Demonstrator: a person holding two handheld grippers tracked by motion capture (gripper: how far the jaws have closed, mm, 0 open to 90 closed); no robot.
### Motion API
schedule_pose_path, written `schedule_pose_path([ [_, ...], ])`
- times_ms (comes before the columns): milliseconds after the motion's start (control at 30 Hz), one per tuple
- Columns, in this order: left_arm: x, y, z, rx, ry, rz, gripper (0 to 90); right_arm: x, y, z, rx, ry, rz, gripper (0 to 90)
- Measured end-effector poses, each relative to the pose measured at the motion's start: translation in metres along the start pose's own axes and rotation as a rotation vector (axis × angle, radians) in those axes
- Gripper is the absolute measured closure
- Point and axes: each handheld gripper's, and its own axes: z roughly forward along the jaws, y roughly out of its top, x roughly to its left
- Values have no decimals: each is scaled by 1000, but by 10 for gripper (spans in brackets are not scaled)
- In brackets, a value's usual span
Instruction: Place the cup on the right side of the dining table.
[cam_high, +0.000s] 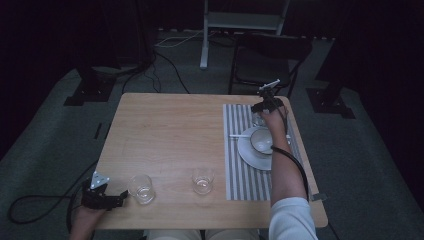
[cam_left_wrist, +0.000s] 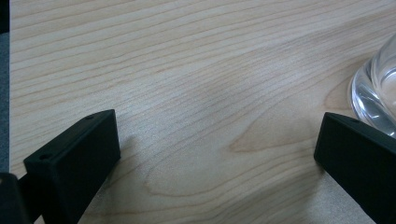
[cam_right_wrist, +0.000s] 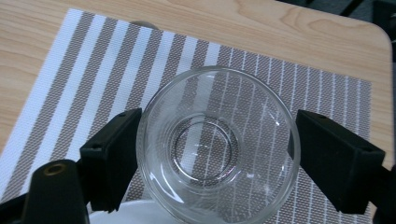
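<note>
On the striped placemat (cam_high: 240, 165) at the table's right, a clear glass (cam_high: 258, 119) stands upright beyond a white plate (cam_high: 249, 155) that carries a white bowl (cam_high: 261, 140). My right gripper (cam_high: 265, 107) points down over this glass (cam_right_wrist: 205, 144), and both black jaws press its sides, so the right gripper (cam_right_wrist: 218, 140) is shut on it. At the near left corner my left gripper (cam_high: 121, 197) lies low on the wood and open, with a second clear glass (cam_high: 141, 188) just right of its jaws. This left gripper (cam_left_wrist: 217, 135) has bare table between its jaws; the glass (cam_left_wrist: 376, 93) sits outside one of them.
A third clear glass (cam_high: 203, 180) stands near the front edge, left of the placemat (cam_right_wrist: 93, 70). A thin white utensil (cam_high: 241, 135) rests on the plate's left rim. A dark chair (cam_high: 267, 55) stands behind the wooden table (cam_high: 165, 130). Cables trail on the floor.
</note>
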Motion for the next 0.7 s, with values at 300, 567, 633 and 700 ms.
schedule_pose_path([
  [300,0,0,0,0,0,-1,7,-1,0,-17,-74,32,22,125],
  [567,0,0,0,0,0,0,7,8,-4,-23,-113,45,19,115],
  [633,0,0,0,-1,0,-1,7,11,-5,-23,-114,65,32,115],
  [700,0,0,0,-1,-1,0,7,15,-6,-23,-121,60,26,115],
])
